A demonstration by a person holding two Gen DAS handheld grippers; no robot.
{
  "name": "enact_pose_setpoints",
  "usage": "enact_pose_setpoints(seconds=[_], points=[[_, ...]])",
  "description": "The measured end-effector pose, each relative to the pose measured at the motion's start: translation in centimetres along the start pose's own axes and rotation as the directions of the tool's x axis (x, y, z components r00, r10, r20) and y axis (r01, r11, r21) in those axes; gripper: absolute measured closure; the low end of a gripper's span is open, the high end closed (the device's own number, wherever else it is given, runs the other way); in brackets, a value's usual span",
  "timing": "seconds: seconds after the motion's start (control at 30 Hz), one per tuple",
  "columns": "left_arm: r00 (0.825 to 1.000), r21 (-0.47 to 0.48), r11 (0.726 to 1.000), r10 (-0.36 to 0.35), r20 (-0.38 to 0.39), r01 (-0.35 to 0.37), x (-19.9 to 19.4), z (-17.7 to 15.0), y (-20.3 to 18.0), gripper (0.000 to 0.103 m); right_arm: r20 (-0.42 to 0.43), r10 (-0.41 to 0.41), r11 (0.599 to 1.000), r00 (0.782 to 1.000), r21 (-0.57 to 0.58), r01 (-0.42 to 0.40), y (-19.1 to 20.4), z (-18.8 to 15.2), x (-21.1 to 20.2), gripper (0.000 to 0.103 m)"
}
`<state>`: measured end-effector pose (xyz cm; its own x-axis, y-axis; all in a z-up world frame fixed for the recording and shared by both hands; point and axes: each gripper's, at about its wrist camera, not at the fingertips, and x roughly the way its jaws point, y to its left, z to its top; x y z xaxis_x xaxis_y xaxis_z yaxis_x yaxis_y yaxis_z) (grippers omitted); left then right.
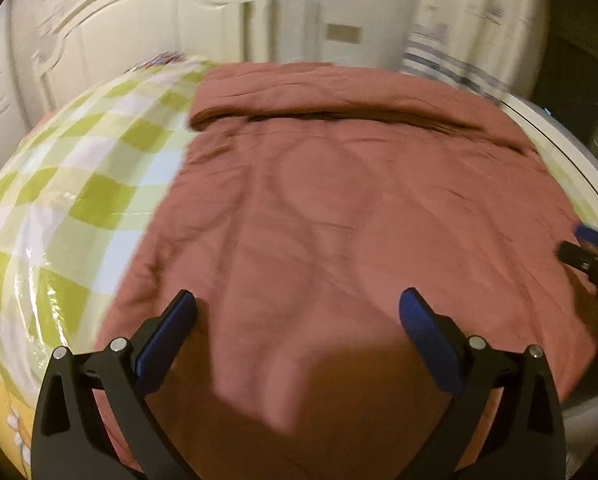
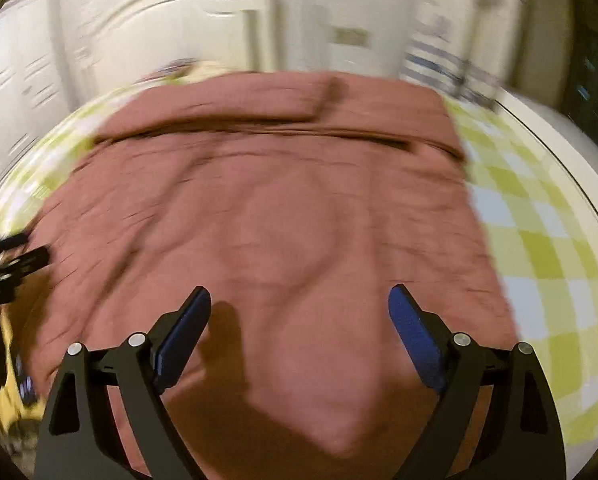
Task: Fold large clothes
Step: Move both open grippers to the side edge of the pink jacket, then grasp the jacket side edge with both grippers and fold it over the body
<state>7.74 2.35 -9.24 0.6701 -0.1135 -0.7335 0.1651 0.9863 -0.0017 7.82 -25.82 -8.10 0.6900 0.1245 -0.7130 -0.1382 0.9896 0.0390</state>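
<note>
A large dusty-red garment [image 1: 339, 208] lies spread flat on a bed with a green and white checked cover [image 1: 71, 184]. Its far edge is folded over into a thick band [image 1: 339, 96]. My left gripper [image 1: 297, 304] is open and empty, hovering above the garment's near edge. The garment also fills the right wrist view [image 2: 283, 208], where my right gripper [image 2: 299, 300] is open and empty above the near part. The right gripper shows at the right edge of the left view [image 1: 591, 256]; the left gripper shows at the left edge of the right view [image 2: 11, 264]. Both views are blurred.
A cream headboard [image 1: 131, 20] and wall stand behind the bed. A white and blue striped cloth [image 1: 451, 64] lies at the far right corner. The checked cover [image 2: 539, 216] is bare to the right of the garment. Yellow fabric [image 2: 19, 380] hangs at the near left.
</note>
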Motion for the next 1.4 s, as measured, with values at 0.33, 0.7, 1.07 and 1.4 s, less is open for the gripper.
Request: enact_pose_setpoints(seconds=[0.33,0.7,1.07,1.4], points=[[0.999,0.08,0.996,0.026,0.021,-0.027,0.7,-1.5,-1.1,0.002,0.03,0.023,0.992,0.999,-0.123,-0.019,1.7,-2.4,0.4,0.012],[0.999,0.004,1.0,0.018,0.036,-0.018,-1.4,-2.6,2.6,0.002,0.076,-0.009,1.0,0.997,-0.013,0.01,-3.7,-6.2,-3.3,0.012],[0.999,-0.21,0.978,0.0,0.046,0.009,-2.3,-2.5,10.7,0.002,0.089,-0.121,0.936,0.989,0.342,0.084,-14.1,-8.4,-6.2,0.011],[0.992,-0.074,0.99,-0.123,0.013,0.123,-2.9,-5.1,6.6,0.013,0.095,0.0,0.975,0.995,0.221,-0.021,-8.3,-9.1,-5.0,0.064]])
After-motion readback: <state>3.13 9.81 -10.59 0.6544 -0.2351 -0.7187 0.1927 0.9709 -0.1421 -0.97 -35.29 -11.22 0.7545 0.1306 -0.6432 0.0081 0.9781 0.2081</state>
